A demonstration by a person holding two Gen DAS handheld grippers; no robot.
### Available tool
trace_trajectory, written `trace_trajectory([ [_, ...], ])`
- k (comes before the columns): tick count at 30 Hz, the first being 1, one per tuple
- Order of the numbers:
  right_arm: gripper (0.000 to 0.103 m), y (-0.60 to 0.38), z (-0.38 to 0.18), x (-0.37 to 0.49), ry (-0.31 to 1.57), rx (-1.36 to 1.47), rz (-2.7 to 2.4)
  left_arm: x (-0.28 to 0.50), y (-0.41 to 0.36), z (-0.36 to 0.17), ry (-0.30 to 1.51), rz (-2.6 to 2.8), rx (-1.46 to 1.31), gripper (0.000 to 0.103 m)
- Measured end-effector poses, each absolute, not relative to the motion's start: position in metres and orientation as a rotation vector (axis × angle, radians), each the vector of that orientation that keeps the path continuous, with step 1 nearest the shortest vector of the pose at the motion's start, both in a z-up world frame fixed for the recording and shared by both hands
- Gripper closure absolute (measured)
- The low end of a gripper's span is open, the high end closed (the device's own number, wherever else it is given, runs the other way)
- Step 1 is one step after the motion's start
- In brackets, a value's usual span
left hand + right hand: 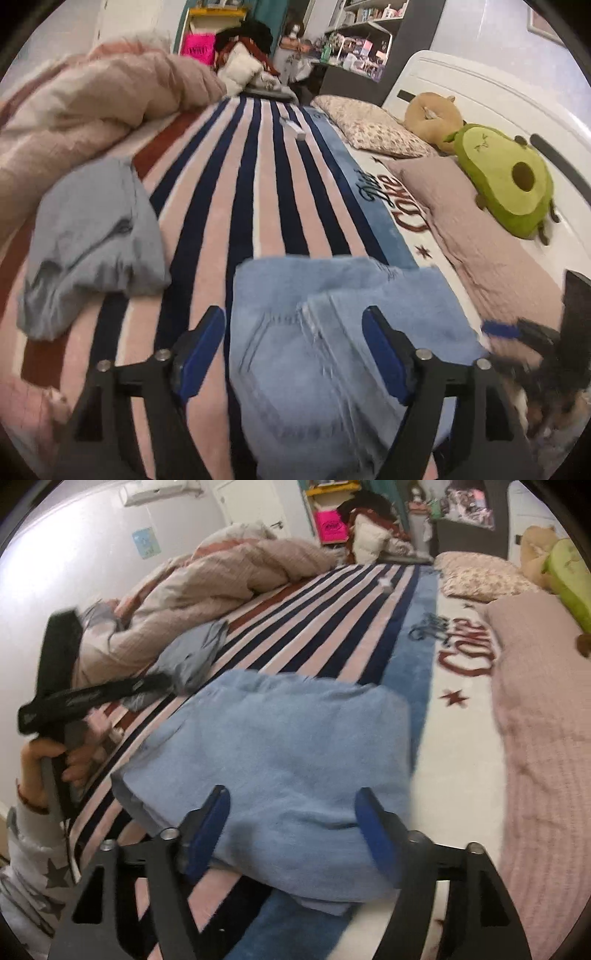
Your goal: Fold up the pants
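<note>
Light blue jeans (325, 332) lie folded in a thick stack on the striped blanket (258, 177); they also show in the right wrist view (288, 760). My left gripper (293, 325) is open, its blue pads on either side of the stack's near end, holding nothing. My right gripper (291, 808) is open too, hovering at the stack's near edge, empty. The left gripper's body and the hand holding it (59, 716) appear at the left of the right wrist view.
A crumpled grey garment (92, 243) lies left of the jeans. A pink duvet (92, 103) is heaped at the far left. Pillows (376, 129), a mauve cushion (480, 251) and an avocado plush (506, 177) line the right side by the headboard.
</note>
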State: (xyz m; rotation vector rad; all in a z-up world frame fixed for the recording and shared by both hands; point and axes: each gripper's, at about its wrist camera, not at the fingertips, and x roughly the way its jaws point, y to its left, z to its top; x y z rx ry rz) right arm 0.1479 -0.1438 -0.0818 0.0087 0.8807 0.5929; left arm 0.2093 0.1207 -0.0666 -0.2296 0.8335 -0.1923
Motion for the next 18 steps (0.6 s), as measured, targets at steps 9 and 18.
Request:
trace_trajectory([
  [9,0.028,-0.169,-0.125,0.189,1.047,0.183,0.569,0.214,0.137,-0.134,1.041,-0.377,-0.499,0.022],
  [18,0.033,-0.162,-0.144,0.204,1.091,0.287,0.641,0.229,0.128,-0.141,1.040,-0.506,-0.702,0.022],
])
